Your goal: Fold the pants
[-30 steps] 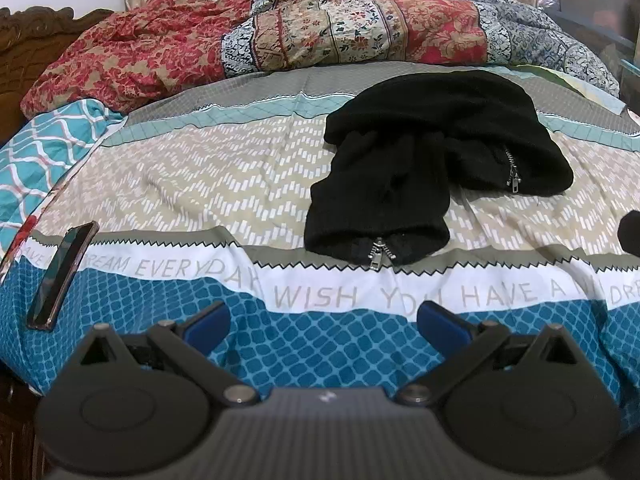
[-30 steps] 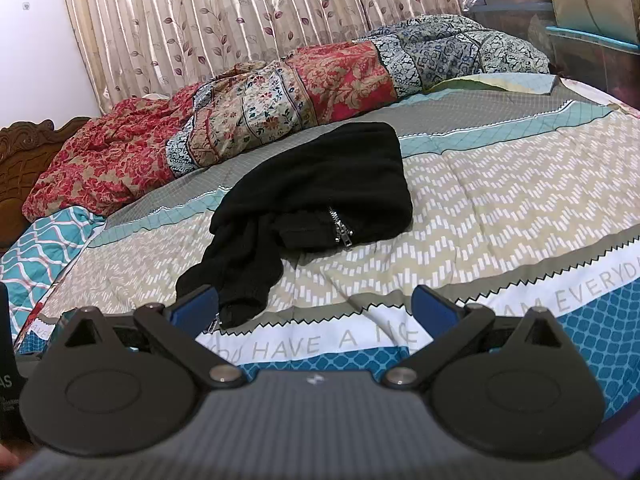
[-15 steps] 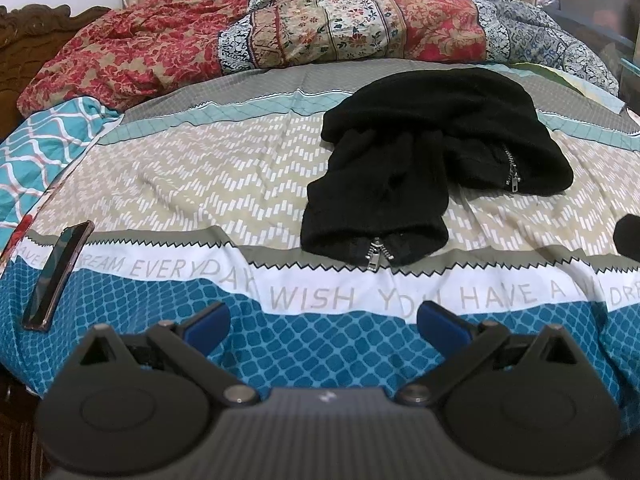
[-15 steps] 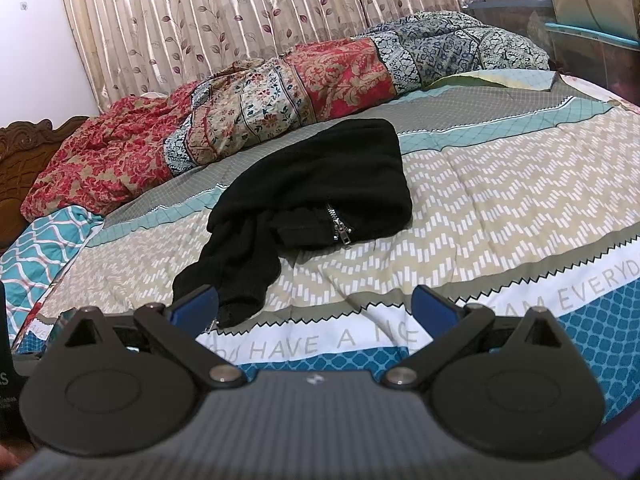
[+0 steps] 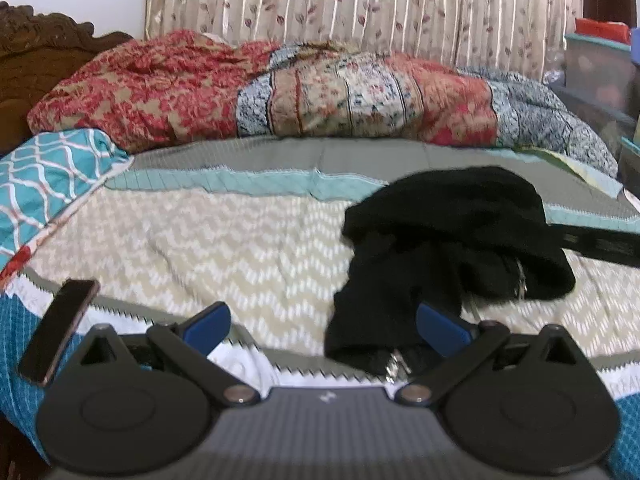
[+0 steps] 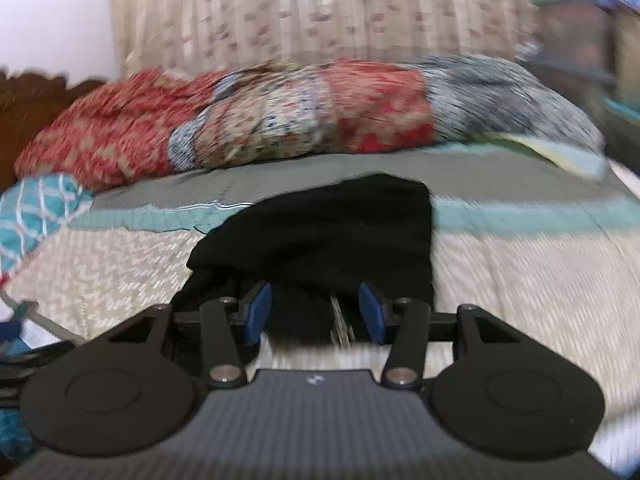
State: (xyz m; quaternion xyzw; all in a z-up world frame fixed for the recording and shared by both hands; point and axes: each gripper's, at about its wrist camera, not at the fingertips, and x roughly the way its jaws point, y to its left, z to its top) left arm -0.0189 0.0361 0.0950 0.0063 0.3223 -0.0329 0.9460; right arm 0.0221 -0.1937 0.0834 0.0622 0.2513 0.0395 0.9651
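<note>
Our left gripper (image 5: 324, 326) tilts downward over the bedspread (image 5: 240, 240), jaws wide and empty. The crumpled black pants (image 5: 452, 240) lie right of centre. Our right gripper (image 6: 314, 312) angles down with jaws closing, pants between them but seemingly unpinched.

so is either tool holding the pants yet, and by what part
Nothing is held. The left tool is open over the bed. The right tool is closing around the black pants, its pads not yet pressing.
</note>
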